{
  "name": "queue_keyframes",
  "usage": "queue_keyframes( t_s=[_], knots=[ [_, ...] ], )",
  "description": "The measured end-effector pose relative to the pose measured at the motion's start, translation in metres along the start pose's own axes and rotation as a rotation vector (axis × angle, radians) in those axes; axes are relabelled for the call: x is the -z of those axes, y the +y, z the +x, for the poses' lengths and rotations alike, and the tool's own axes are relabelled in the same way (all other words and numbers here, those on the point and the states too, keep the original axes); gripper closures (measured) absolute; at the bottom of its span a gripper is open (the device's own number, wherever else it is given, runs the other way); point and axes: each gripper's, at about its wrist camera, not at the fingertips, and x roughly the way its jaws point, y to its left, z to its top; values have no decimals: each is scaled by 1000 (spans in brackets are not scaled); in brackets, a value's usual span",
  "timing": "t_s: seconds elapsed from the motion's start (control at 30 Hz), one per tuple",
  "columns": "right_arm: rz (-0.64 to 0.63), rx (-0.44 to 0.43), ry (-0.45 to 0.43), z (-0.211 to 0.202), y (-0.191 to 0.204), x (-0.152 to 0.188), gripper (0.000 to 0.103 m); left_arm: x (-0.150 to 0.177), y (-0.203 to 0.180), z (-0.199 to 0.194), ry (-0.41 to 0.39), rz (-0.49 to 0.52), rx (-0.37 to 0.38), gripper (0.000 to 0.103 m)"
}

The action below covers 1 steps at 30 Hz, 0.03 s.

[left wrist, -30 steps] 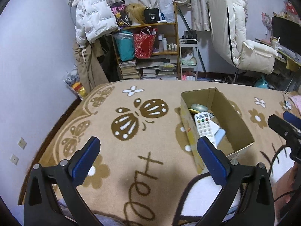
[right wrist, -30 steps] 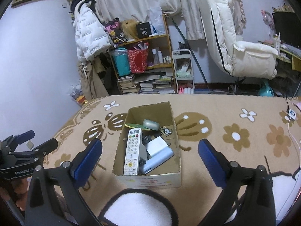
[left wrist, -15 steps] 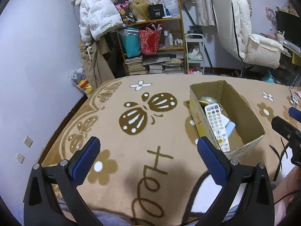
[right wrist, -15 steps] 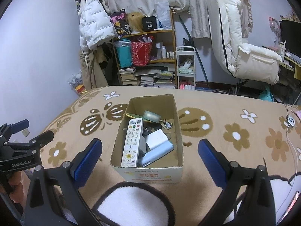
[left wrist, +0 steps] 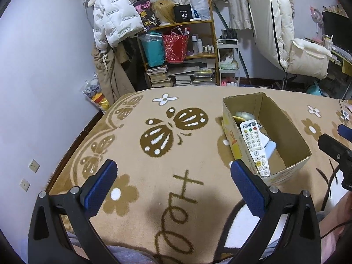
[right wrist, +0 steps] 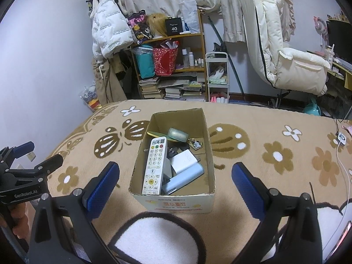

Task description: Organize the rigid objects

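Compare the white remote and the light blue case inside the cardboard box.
The white remote is covered in buttons; the light blue case is plain and smooth. The remote is longer and flat, the case shorter and rounded. The remote lies along the left wall of the cardboard box, the case diagonally beside it. Both lie in the box, ungripped.

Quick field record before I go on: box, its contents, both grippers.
container: open brown cardboard box on the tan patterned blanket
contents: white remote control, white charger block, pale blue cylindrical case, green oval case, keychain
left hand-held gripper: open, empty
right hand-held gripper: open, empty, facing the box
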Motion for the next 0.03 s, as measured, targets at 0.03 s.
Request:
queue_keyframes(
  t_s=[0.03],
  knots=[
    [0, 0, 0, 0, 0, 0, 0, 0, 0, -1, -1, 0, 0, 1]
  ],
)
